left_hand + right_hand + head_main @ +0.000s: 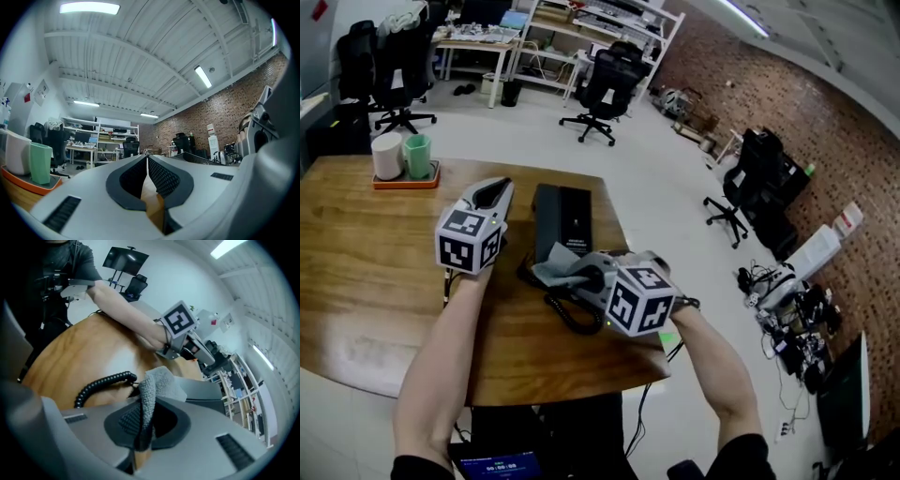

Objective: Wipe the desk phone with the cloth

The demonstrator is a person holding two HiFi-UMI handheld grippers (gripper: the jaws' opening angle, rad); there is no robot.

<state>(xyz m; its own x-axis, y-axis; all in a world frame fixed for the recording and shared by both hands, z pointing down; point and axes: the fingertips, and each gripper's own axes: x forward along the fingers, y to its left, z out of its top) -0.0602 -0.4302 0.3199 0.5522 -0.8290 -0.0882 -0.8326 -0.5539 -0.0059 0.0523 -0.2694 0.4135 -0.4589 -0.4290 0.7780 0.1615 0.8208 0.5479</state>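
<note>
Wooden table (356,281) holds the phone (567,217) near its middle. The right gripper (583,278) grasps the cloth (553,269) at the phone's 6 o'clock end. At 9 o'clock, the left gripper (493,193) is clenched on nothing. Wiping seems in hand; next, the cloth should slide toward 12 o'clock.

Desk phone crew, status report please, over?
Left gripper shut, empty, left of desk phone. Right gripper shut on cloth at phone's near end. Coiled cord beside cloth.

Wooden desk (366,281) with rounded edges.
Orange tray (405,182) at its far edge; desk phone (565,217) near the right edge.
</note>
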